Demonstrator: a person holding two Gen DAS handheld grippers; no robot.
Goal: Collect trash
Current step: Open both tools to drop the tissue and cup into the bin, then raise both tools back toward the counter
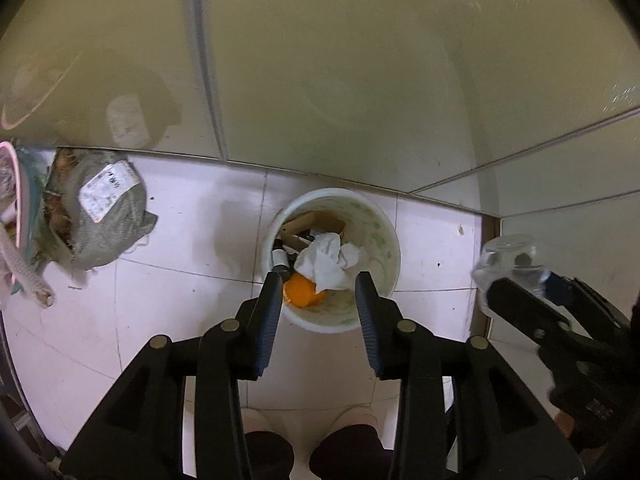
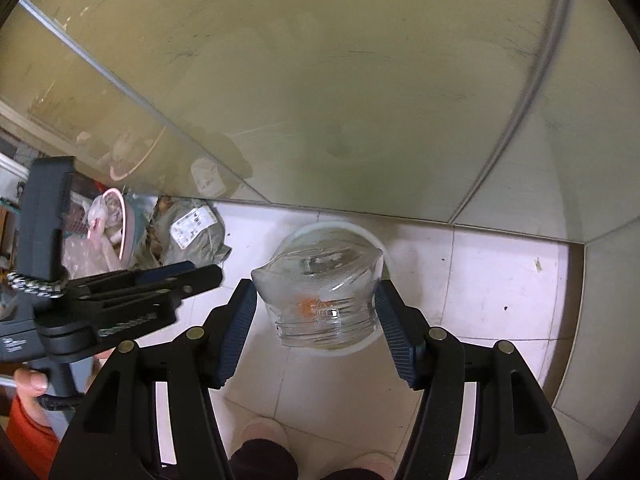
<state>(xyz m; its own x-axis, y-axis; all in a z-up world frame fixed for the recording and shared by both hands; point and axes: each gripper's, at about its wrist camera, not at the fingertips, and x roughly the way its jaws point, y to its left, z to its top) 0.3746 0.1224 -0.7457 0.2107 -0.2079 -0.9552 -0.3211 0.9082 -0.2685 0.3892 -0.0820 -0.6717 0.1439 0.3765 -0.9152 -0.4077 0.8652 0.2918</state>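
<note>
A white bin [image 1: 384, 236] stands on the tiled floor against the wall, holding crumpled white paper [image 1: 326, 258], an orange peel [image 1: 302, 294] and cardboard. My left gripper [image 1: 318, 286] is open and empty above the bin's near side. My right gripper [image 2: 316, 300] is shut on a crushed clear plastic bottle [image 2: 320, 288] and holds it over the bin [image 2: 376, 248]. In the left wrist view the bottle [image 1: 508, 256] and right gripper [image 1: 520, 300] show at the right edge.
A grey-green sack [image 1: 104, 208] with a white label lies on the floor left of the bin, next to a pink basin [image 1: 16, 200]. The beige wall [image 1: 360, 80] rises right behind the bin. The person's feet [image 1: 312, 448] are below.
</note>
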